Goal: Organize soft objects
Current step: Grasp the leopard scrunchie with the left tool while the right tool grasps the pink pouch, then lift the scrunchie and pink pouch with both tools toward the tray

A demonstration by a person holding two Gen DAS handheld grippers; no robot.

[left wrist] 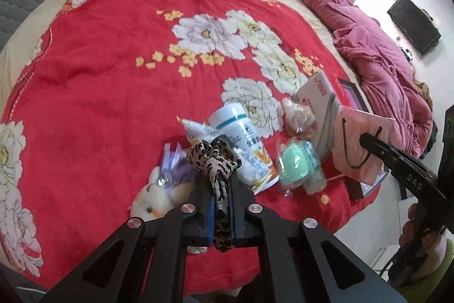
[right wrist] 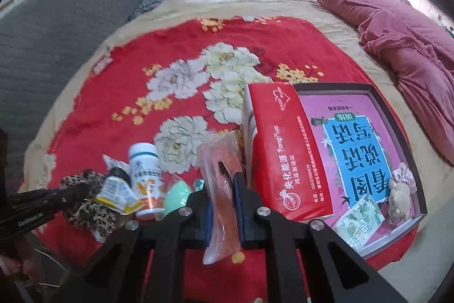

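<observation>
Bed [left wrist: 99, 53] is carrying 1 open tray [right wrist: 397, 110], 1 red box [right wrist: 283, 149], 1 bottle [left wrist: 244, 138]. Left gripper [left wrist: 222, 175] fingers are clamping shut on 1 leopard scarf [left wrist: 215, 158] above a plush rabbit [left wrist: 153, 198]; right gripper [right wrist: 225, 183] fingers are pinching 1 pink packet [right wrist: 221, 189] beside the box. Lifting each clear, avoiding snagging neighbours, is advisable.
</observation>
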